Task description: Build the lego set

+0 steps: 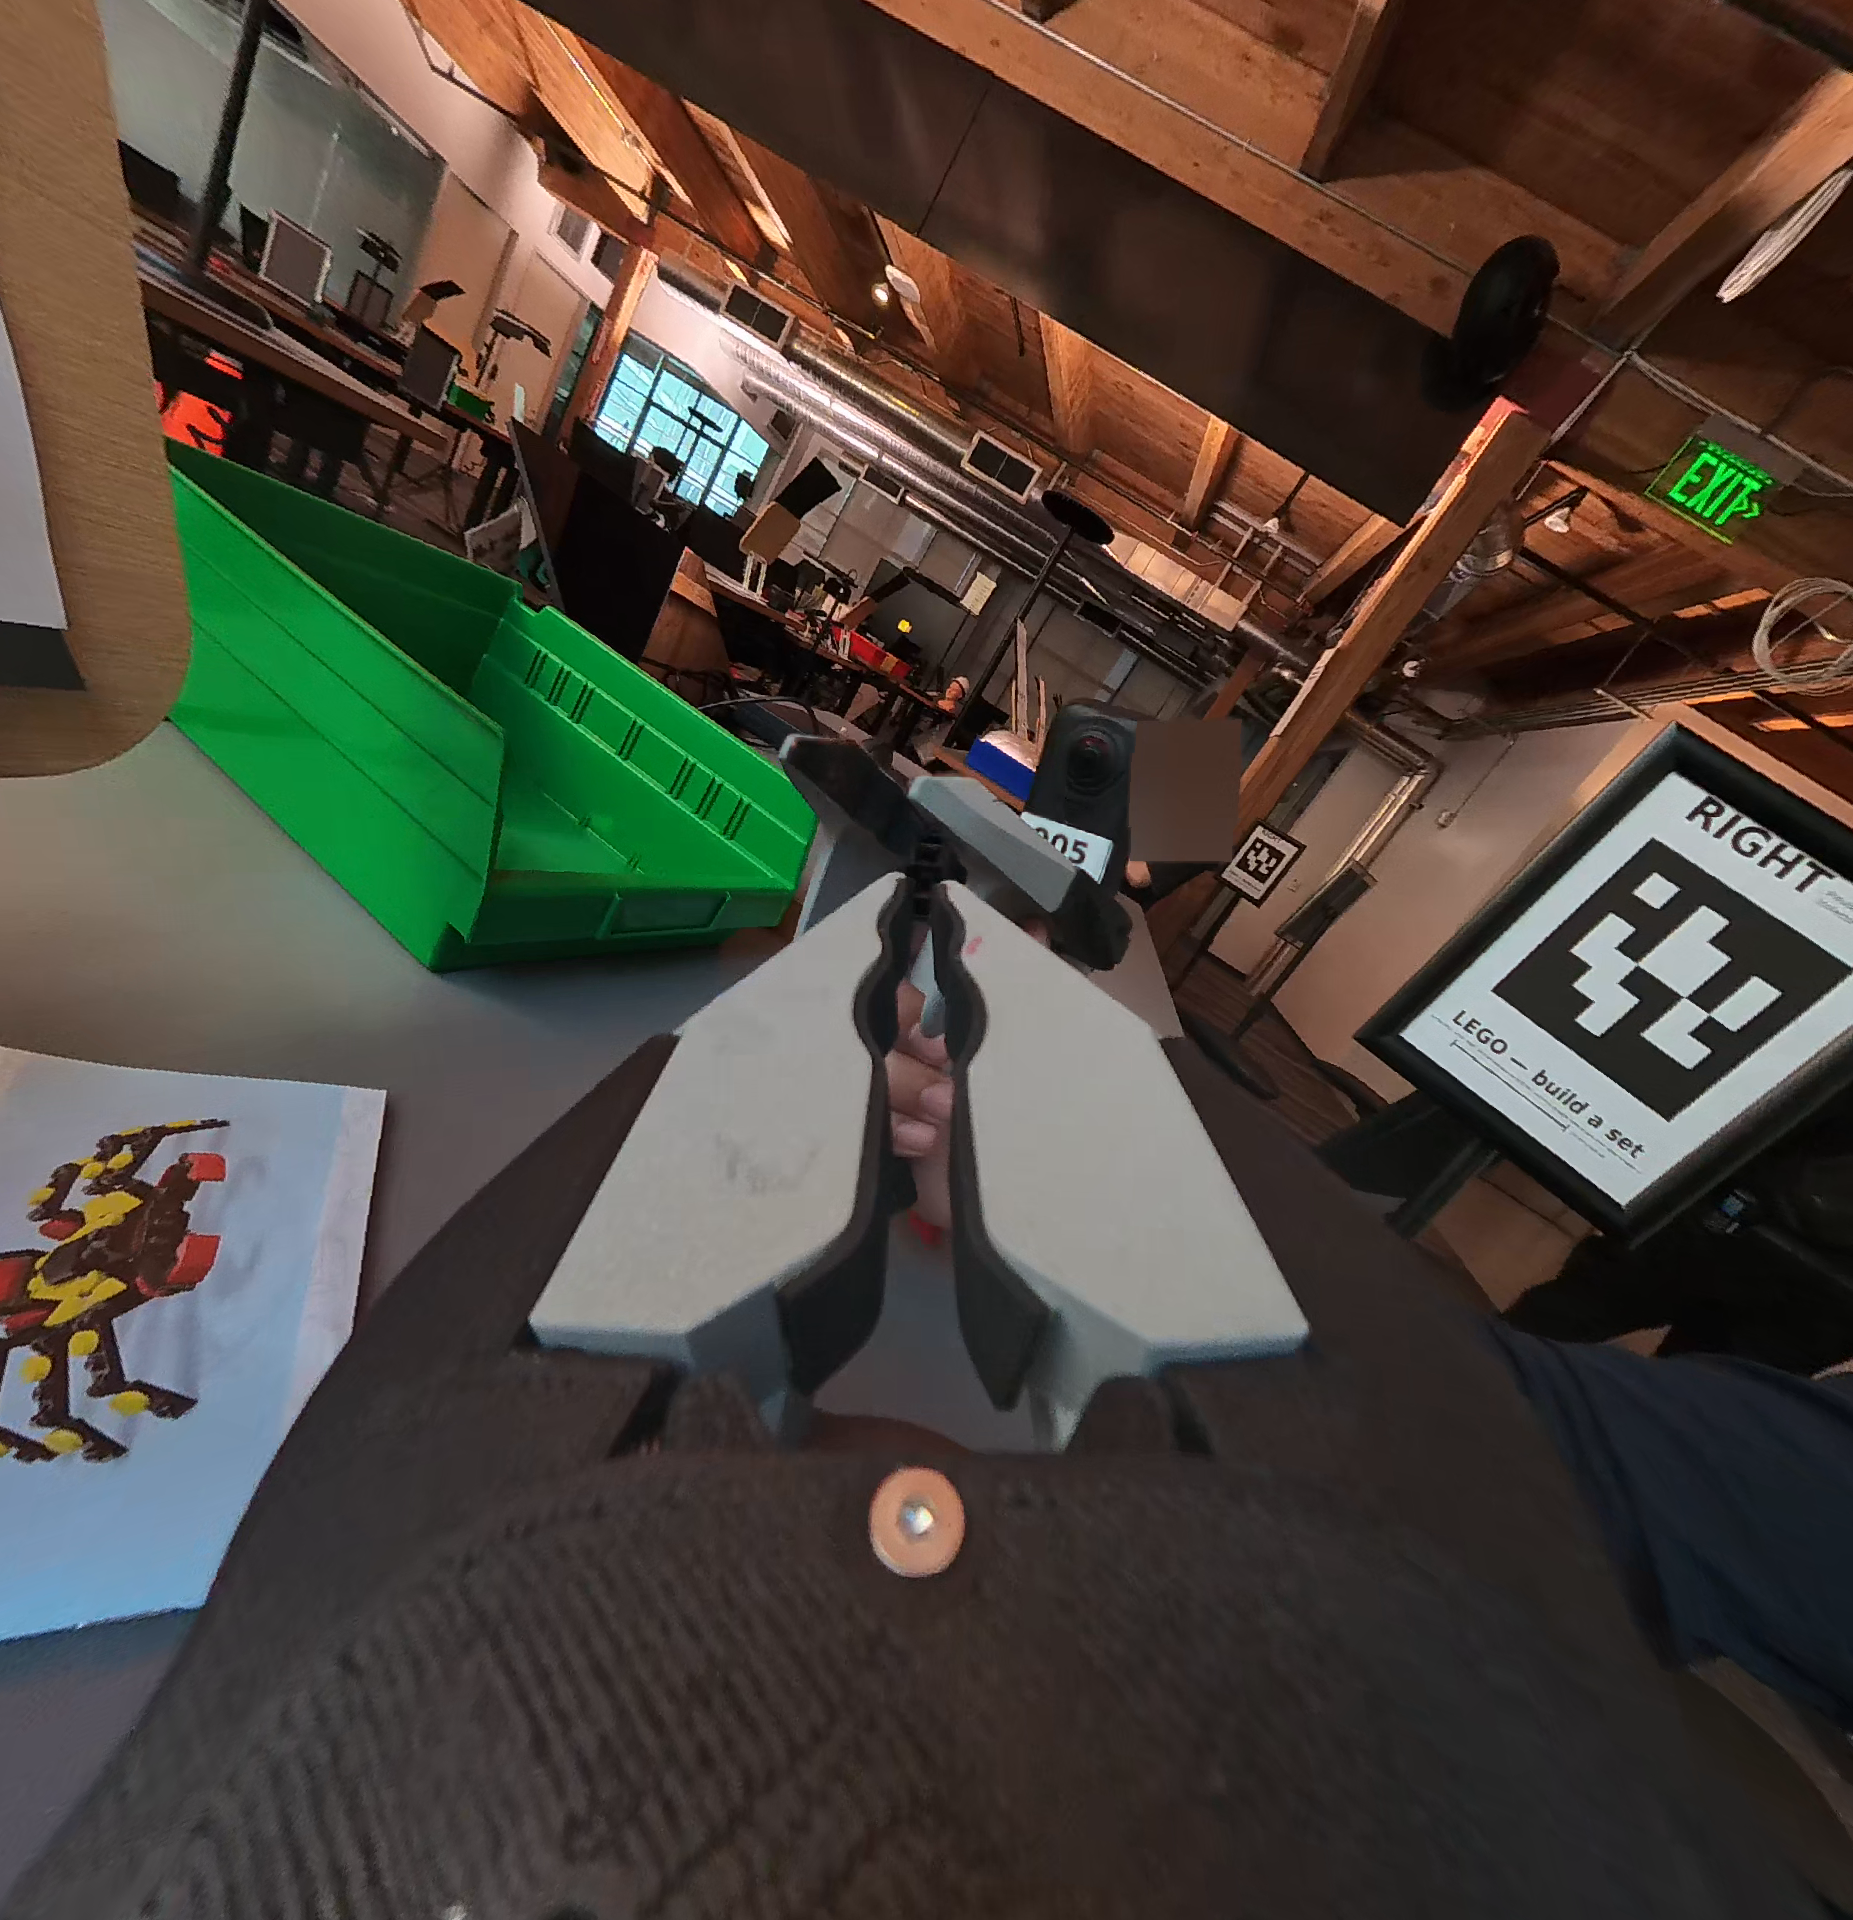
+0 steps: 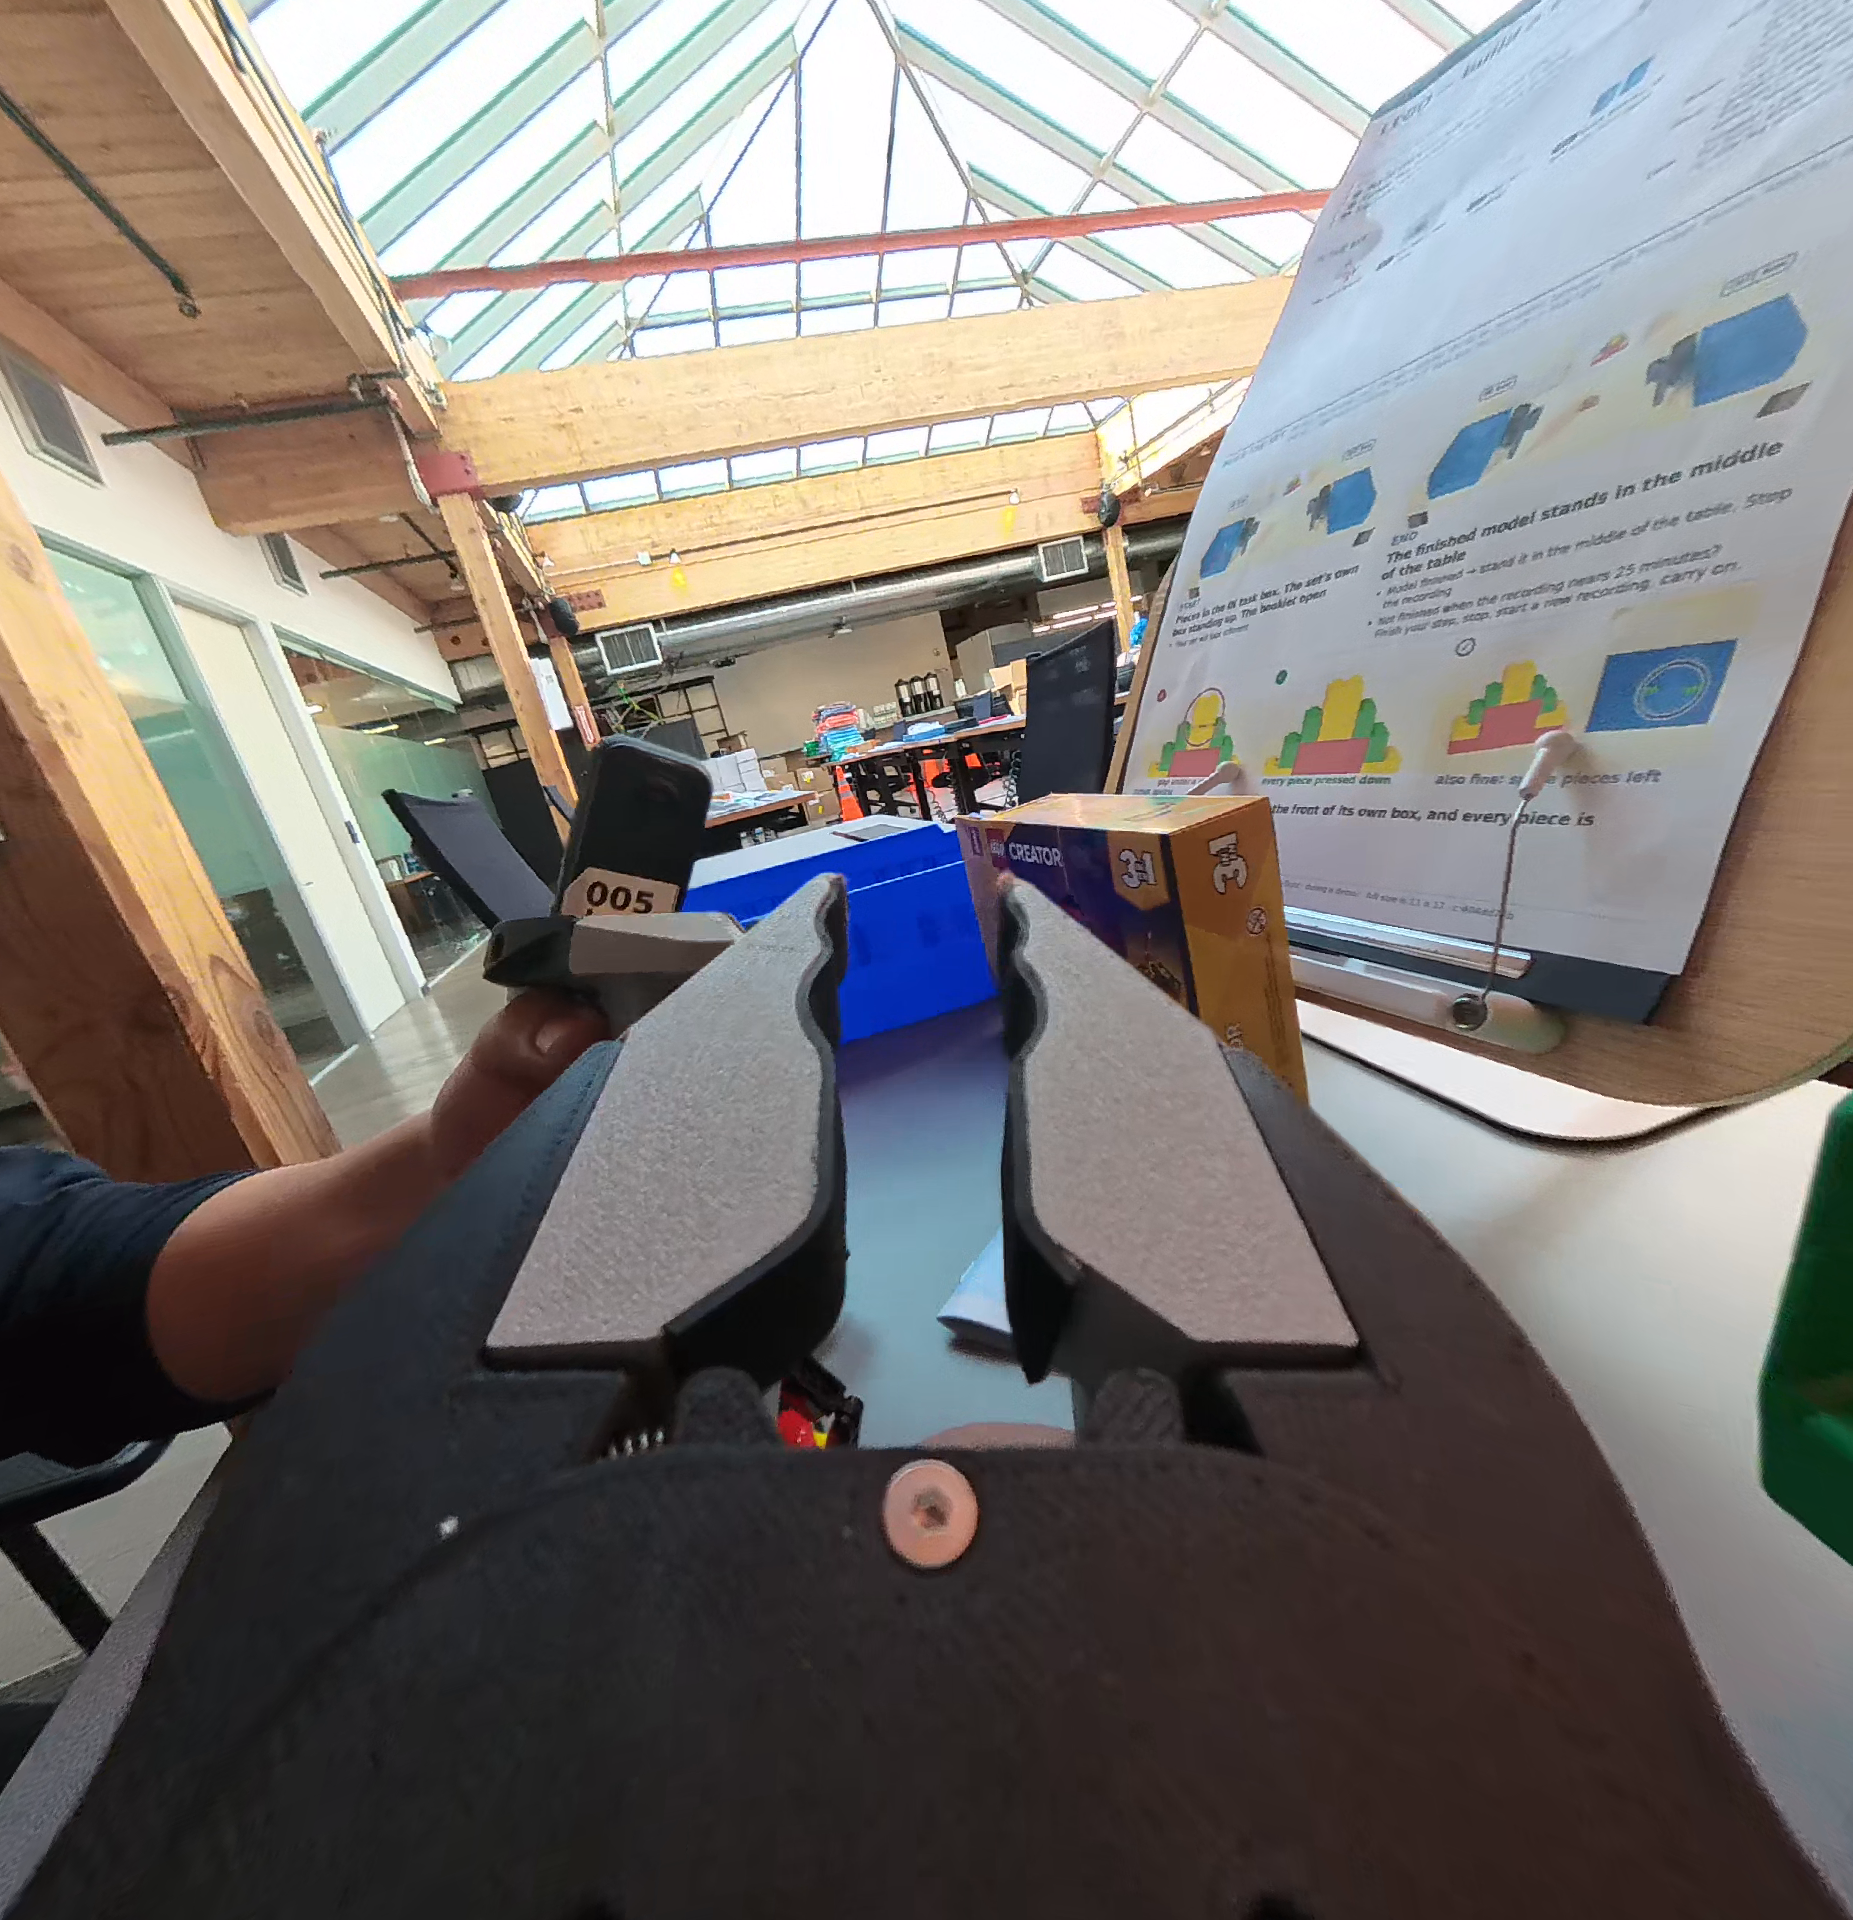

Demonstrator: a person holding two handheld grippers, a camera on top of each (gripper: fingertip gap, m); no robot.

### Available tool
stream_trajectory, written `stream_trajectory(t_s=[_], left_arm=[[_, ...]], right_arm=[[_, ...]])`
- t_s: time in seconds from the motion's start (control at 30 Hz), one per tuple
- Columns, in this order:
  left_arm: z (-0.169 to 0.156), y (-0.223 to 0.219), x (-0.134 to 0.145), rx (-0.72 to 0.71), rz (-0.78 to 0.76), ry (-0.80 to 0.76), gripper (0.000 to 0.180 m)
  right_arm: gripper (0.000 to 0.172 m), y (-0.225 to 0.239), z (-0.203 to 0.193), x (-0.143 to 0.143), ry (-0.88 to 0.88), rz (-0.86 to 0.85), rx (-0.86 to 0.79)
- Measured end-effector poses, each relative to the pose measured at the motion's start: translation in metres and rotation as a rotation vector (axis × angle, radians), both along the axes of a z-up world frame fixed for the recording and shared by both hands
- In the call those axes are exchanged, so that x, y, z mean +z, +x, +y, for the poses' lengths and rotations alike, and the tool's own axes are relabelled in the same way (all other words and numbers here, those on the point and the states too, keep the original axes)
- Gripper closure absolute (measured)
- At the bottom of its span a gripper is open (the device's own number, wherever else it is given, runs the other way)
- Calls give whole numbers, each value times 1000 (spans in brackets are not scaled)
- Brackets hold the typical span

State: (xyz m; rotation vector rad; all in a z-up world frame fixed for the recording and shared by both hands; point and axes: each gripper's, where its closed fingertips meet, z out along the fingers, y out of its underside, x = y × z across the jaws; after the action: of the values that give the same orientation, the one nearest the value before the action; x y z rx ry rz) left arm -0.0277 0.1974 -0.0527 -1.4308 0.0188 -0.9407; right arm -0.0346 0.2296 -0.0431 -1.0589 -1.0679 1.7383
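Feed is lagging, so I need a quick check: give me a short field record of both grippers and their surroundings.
left gripper: shut on a small black plastic piece that juts past its tips
right gripper: open, nothing between its pads
relation: tips close together, above the grey table
by the left: green plastic bin; printed model picture sheet
ahead of the right: blue plastic bin; yellow and purple cardboard box; wooden sheet stand

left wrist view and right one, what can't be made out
Left wrist view: small black piece at the left gripper tips, too small to identify.
Left wrist view: printed sheet, cut by the left edge.
Right wrist view: red and yellow thing, mostly hidden under the right gripper.
Right wrist view: yellow box, base behind a finger.
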Motion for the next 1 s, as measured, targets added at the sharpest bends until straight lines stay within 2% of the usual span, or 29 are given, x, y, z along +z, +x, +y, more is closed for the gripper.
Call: stream_trajectory(t_s=[0.23, 0.53, 0.77, 1.0], left_arm=[[3, 7, -5, 5, 17, -10, 180], [1, -9, 4, 55, -21, 15, 180], [3, -4, -3, 53, 38, 2, 180], [4, -1, -6, 57, 88, 1, 180]], right_arm=[[146, 3, 6, 3, -47, 29, -1], [143, 1, -1, 2, -47, 22, 27], [141, 3, -6, 7, -34, 28, 45], [144, -1, -23, 2, -17, -22, 146]])
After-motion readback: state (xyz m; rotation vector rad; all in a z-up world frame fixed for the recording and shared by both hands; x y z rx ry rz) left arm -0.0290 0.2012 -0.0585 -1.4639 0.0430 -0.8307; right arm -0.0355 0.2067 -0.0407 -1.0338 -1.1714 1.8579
